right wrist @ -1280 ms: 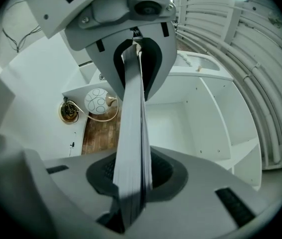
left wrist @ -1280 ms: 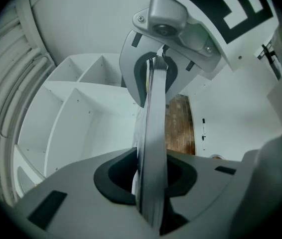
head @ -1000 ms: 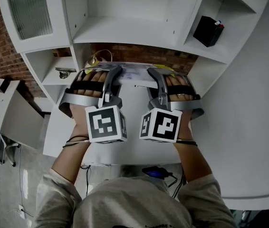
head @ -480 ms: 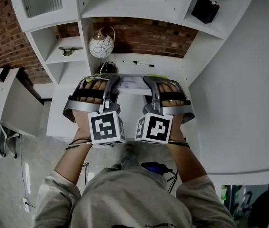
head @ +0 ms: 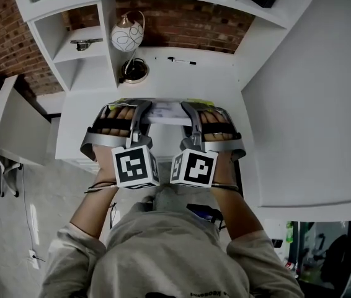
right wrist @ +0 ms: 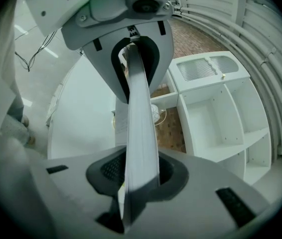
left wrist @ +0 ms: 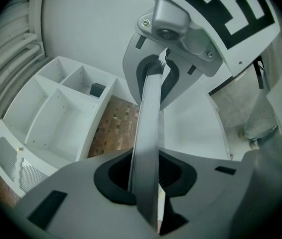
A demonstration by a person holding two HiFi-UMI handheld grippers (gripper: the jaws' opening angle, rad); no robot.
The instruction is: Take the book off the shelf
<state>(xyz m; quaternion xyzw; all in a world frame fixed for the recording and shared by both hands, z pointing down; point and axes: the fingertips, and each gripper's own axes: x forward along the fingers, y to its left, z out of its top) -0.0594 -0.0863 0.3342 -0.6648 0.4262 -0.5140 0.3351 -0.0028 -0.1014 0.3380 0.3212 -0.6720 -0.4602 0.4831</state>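
Paper edges fill the gap between both pairs of jaws. The book (head: pixel 168 112) is clamped at one end by the left gripper (head: pixel 141 109) and at the opposite end by the right gripper (head: pixel 191 112), each squeezing cover against cover. It spans from one set of jaws to the other, clear of the shelf (head: pixel 108 39) beyond the jaw tips and over the desk (head: pixel 219 82) below them. It looks thin and fairly light, and stiff enough not to sag across the span. Its smooth covers could slip, though, so a hold deep between the pads, well in from the edges, seems safest.
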